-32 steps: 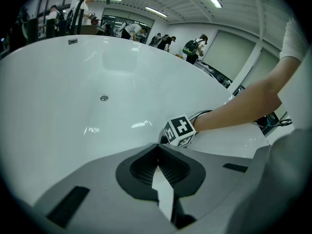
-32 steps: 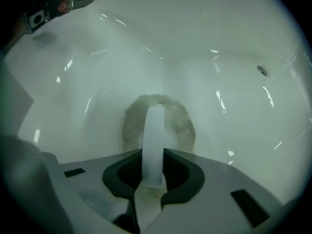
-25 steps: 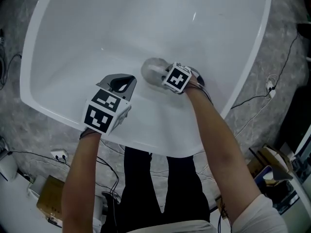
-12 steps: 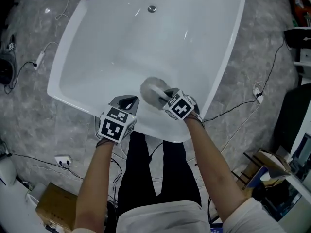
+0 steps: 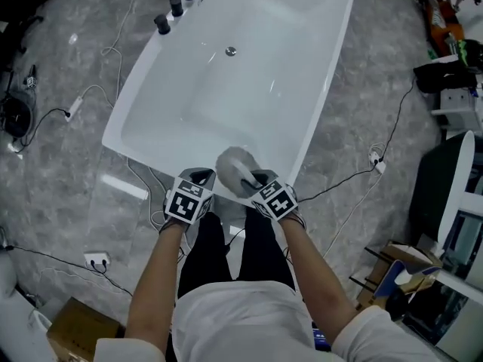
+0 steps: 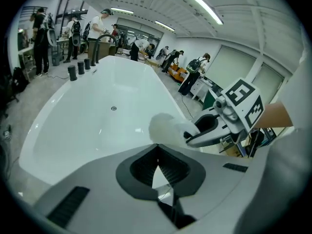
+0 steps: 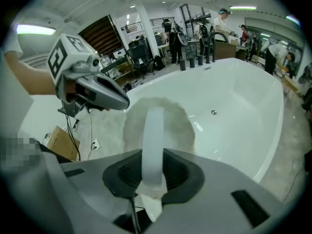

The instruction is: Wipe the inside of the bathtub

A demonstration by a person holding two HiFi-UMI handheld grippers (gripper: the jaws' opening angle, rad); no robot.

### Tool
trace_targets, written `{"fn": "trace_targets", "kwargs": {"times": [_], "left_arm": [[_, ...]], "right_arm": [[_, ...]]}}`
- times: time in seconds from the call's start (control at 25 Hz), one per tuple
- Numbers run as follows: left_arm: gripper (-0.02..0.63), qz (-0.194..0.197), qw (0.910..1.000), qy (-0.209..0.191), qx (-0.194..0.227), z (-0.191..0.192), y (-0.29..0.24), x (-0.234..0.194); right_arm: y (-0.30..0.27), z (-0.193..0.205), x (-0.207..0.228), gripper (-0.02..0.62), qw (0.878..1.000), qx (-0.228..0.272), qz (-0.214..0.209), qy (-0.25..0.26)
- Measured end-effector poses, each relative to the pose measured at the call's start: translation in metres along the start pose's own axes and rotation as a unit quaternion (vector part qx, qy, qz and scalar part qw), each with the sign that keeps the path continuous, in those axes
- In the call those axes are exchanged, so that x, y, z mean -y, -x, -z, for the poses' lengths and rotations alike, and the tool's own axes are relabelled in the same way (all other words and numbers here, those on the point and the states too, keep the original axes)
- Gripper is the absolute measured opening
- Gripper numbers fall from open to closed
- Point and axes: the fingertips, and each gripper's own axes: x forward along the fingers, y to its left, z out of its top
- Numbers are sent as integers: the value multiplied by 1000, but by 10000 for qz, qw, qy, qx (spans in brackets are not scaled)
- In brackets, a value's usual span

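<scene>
While the right gripper [image 5: 255,179] has its jaws closed on the white handle [image 7: 155,135] of a round, fluffy scrubbing pad [image 5: 234,163], the left gripper [image 5: 201,176] hovers just beside it with its jaws pressed together at the tips and nothing between them. Both are held over the near end of the white bathtub [image 5: 249,89], right at the rim closest to the person. The pad sits at the end of the handle, just past the right gripper's jaws, above the tub's sloping end wall — whether it touches the surface cannot be told. The right gripper view shows the handle running straight out between the dark pads [image 7: 124,172] to the pad's woolly disc. The drain [image 5: 231,50] lies well apart from the pad, toward the far end, and a row of black faucet knobs [image 5: 175,6] stands on the far left rim. Cables trail over the grey marbled floor [image 5: 68,194] around the tub.
</scene>
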Motion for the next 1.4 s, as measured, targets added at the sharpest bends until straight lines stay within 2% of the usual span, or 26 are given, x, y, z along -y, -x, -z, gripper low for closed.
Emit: {"fn": "trace_targets", "kwargs": {"times": [0.28,0.4,0.52,0.72,0.92,1.24,1.4], "left_arm": [[12,203,9995,205,161,6,35,23],[12,277,9994,127,140,11,45,33],[12,325,9991,208,193,15,56,45],[12,276,9987,6,430,-2,73,71],[12,-5,9969,-155,769,-25,94,98],[12,-643,9888,136,1343,-25,128,161],[12,-943,9822,133,1620,-28,143,198]], "right_arm": [[80,-26,-35,94,9955,663,476,-482],[107,-33,-50,94,9909,1009,531,-713],[133,-35,-67,94,9884,1230,526,-717],[186,-42,-75,94,9762,1871,631,-898],[232,-44,-76,94,9643,2460,517,-832],[281,-14,-79,94,9567,2882,225,-344],[298,0,-82,94,9518,3059,-38,-228]]}}
